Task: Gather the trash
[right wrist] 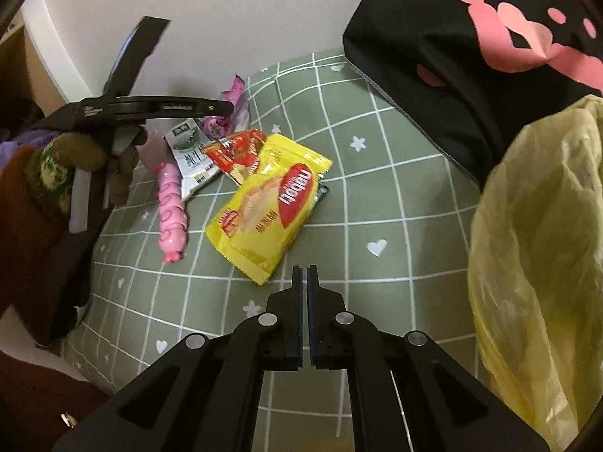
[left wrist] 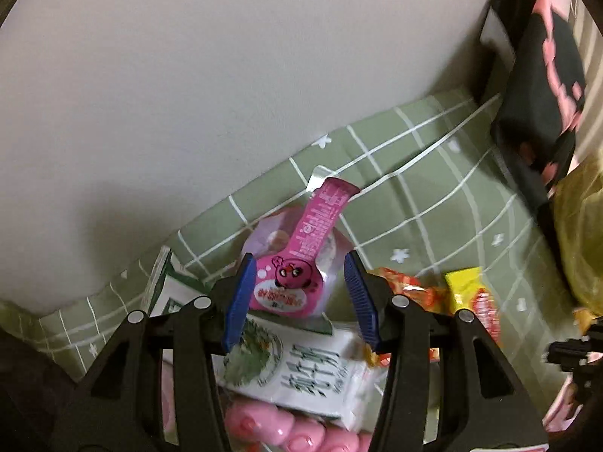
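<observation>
My left gripper (left wrist: 299, 263) is open, its blue pads on either side of a pink jelly cup with a peeled pink lid (left wrist: 297, 263); I cannot tell whether they touch it. The cup also shows in the right wrist view (right wrist: 230, 113), by the left gripper's fingers (right wrist: 211, 107). Below it lie a white milk carton (left wrist: 301, 373), a pink caterpillar toy (right wrist: 171, 213), a red wrapper (right wrist: 237, 150) and a yellow wafer packet (right wrist: 269, 203). My right gripper (right wrist: 304, 269) is shut and empty above the green checked cloth (right wrist: 377, 196), near the yellow packet's corner.
A yellow plastic trash bag (right wrist: 539, 263) stands open at the right. A black bag with pink hearts (right wrist: 471, 56) stands behind it at the back right. A white wall (left wrist: 188, 94) borders the cloth at the back.
</observation>
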{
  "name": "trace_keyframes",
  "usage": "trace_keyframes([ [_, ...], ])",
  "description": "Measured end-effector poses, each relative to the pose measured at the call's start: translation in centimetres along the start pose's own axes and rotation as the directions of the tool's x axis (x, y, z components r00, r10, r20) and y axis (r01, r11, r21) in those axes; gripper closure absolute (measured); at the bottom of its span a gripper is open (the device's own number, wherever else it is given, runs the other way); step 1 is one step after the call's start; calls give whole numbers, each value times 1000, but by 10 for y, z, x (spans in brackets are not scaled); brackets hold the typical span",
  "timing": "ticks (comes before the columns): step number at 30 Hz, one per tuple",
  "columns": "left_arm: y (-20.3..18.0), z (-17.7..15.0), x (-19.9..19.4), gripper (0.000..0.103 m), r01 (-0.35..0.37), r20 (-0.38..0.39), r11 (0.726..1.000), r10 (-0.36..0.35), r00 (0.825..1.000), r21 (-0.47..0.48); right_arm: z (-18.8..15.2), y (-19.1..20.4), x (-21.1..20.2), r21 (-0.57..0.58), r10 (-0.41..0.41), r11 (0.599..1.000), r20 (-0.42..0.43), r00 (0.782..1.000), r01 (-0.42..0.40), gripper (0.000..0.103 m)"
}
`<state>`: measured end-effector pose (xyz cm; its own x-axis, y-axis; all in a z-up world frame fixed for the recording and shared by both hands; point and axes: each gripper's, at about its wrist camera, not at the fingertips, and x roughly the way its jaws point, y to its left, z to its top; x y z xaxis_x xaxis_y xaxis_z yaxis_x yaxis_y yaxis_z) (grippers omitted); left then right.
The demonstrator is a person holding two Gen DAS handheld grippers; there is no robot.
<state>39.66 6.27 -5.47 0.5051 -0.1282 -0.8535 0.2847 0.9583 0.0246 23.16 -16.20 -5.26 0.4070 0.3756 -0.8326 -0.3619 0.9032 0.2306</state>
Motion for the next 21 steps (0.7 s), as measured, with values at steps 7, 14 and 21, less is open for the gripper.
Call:
trace_keyframes([
  [7, 7, 8, 26, 71, -40, -84, 997, 35, 996, -59, -7, -8, -2, 23, -35, 999, -18, 999, 36, 98],
  [14, 8, 8, -36, 81, 17, 1, 990, -17, 1000, -140, 0, -5, -5, 24, 10, 1000, 32, 999, -10, 98],
  [21, -11, -29, -117, 81, 76, 54, 984, -68, 996, -163, 16, -3, 13, 86, 145, 984, 92, 985, -153, 98],
])
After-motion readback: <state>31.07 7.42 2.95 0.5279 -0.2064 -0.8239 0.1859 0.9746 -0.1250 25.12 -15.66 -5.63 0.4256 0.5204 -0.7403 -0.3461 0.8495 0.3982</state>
